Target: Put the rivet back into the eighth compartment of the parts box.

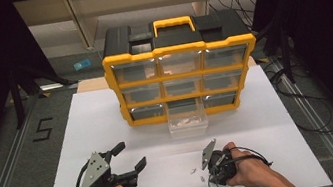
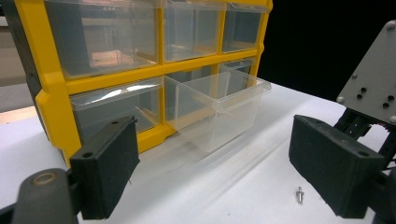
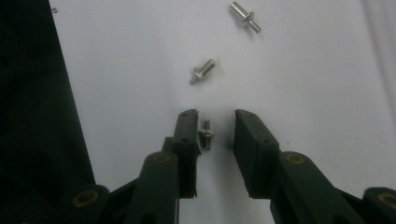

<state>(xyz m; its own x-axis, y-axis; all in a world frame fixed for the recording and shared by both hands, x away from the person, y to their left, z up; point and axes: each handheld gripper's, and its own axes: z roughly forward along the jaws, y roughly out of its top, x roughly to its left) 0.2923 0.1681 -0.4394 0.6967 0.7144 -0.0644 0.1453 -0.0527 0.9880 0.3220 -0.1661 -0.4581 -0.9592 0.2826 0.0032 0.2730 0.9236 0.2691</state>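
Right gripper (image 3: 215,128) near right, pointed down at the white table (image 1: 107,113), jaws narrowed around a small metal rivet (image 3: 206,136) but one pad visibly clear of it; not yet gripped. Rivet between the jaws, close against the left one, long axis running along the jaws, thin pin pointing away. Right hand (image 1: 247,169) clearly the nearer one for this pick. Two more rivets (image 3: 203,71) beyond the tips, bright, stubby, flanged, lying on their sides. Left gripper (image 1: 127,160) near left, jaws wide, nothing between, matte black blocky pads. Farther back, centre: clear plastic drawer (image 1: 187,120) pulled out, a few small pieces inside. Behind it, yellow-framed organizer (image 1: 182,76), black top, yellow handle, nine clear drawers.
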